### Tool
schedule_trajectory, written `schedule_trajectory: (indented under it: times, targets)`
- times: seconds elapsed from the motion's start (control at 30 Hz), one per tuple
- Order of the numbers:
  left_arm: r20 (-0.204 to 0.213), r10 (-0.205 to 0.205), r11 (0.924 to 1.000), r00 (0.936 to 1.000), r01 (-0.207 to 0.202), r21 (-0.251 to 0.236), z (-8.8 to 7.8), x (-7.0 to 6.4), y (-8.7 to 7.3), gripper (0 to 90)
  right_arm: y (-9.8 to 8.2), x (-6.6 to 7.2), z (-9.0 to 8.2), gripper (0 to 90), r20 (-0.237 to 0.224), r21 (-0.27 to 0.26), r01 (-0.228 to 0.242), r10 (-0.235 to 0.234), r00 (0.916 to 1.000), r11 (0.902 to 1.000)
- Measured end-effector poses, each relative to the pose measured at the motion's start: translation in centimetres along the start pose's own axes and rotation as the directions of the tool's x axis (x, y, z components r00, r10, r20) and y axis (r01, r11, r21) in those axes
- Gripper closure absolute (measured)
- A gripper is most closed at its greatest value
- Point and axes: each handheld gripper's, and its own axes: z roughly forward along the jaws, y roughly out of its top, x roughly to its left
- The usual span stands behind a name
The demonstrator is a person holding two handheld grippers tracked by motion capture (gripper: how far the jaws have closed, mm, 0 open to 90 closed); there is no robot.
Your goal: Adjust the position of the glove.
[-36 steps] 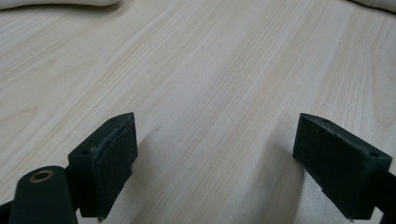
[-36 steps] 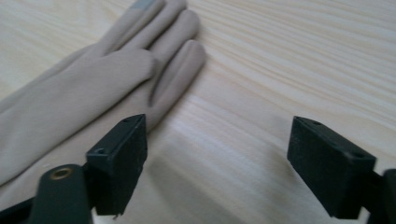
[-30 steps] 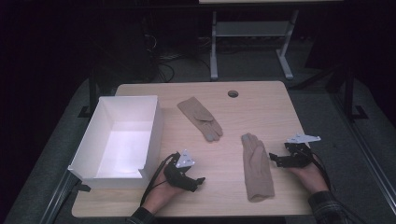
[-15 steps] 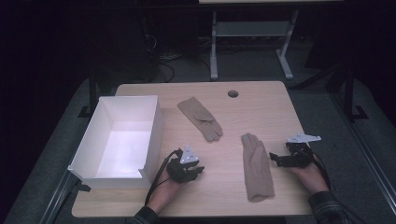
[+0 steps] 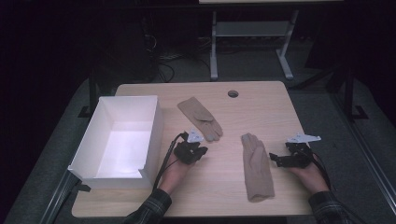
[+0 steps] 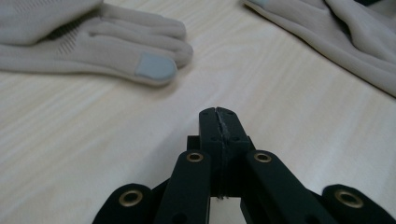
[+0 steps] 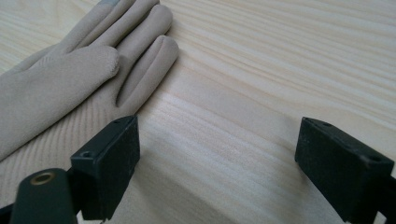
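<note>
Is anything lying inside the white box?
No, the white box shows just its bare bottom in the high view; both gloves lie on the table.

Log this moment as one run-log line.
left claw: shut, empty | right claw: open, beside near glove | far glove: flat | box: empty

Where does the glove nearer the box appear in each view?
High view: far glove, centre, beyond the left tool.
Left gripper view: upper left, fingers pointing right, grey fingertip patch.
Right gripper view: cannot tell; one glove at upper left may be the other.
Shared landmark: pale wood table.
</note>
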Motion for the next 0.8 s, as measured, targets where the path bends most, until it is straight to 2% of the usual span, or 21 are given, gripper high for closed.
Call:
schedule_trajectory:
  times: [0.07, 0.2, 0.4, 0.6, 0.8]
  targets:
    - [-0.007, 0.009, 0.9999, 0.9999, -0.009, -0.007, 0.3, 0.5, 0.6, 89.8, 0.0, 0.0, 0.0, 13.6, -0.002, 0.003, -0.005, 0.005, 1.0, 1.0]
    - [-0.02, -0.003, 0.9994, 0.9998, 0.003, -0.036, 0.9, 1.3, 1.6, 89.8, 0.0, 0.0, 0.0, 13.6, -0.003, 0.003, -0.003, 0.003, 1.0, 1.0]
    - [-0.038, -0.019, 0.9989, 0.9991, 0.017, -0.044, 2.2, 2.4, 3.2, 89.8, 0.0, 0.0, 0.0, 13.6, -0.003, 0.003, -0.003, 0.003, 1.0, 1.0]
    - [-0.043, -0.018, 0.9995, 0.9989, 0.017, -0.025, 3.7, 3.0, 3.9, 89.8, 0.0, 0.0, 0.0, 13.6, -0.003, 0.003, -0.003, 0.003, 1.0, 1.0]
    - [-0.053, -0.006, 0.9991, 0.9986, 0.008, 0.041, 5.3, 3.3, 3.3, 89.8, 0.0, 0.0, 0.0, 13.6, -0.004, 0.002, -0.002, 0.002, 1.0, 1.0]
